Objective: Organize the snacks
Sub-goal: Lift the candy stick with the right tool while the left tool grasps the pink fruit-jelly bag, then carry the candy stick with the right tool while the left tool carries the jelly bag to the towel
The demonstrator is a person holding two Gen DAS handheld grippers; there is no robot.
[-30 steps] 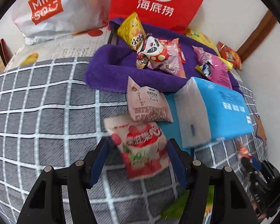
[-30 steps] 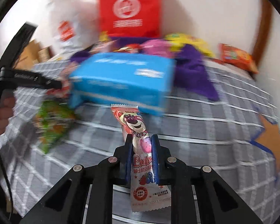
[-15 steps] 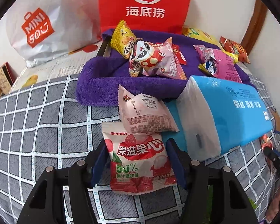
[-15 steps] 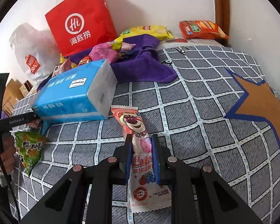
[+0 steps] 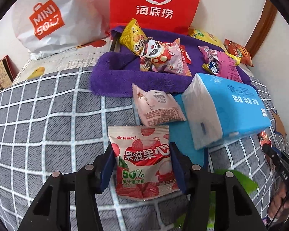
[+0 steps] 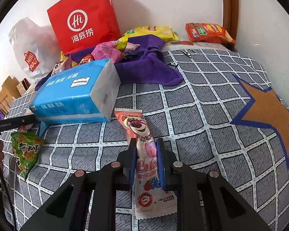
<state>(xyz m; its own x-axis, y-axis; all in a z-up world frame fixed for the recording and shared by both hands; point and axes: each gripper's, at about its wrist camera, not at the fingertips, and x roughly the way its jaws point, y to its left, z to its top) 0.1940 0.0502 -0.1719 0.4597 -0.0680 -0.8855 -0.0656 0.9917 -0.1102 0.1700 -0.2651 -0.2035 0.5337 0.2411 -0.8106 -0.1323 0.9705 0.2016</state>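
The left claw [image 5: 141, 163] pinches a strawberry gummy bag [image 5: 143, 161] near the blue tissue pack [image 5: 227, 109], while the right claw [image 6: 146, 160] pinches a pink bear snack stick [image 6: 144, 154].

Two shopping bags [image 5: 156, 3], one blue tissue pack [image 5: 227, 109], one purple towel [image 5: 115, 77], two tongs [image 5: 141, 165].

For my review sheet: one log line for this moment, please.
left gripper: shut on strawberry gummy pack | right gripper: shut on Lotso bear packet | both above checked bedcover
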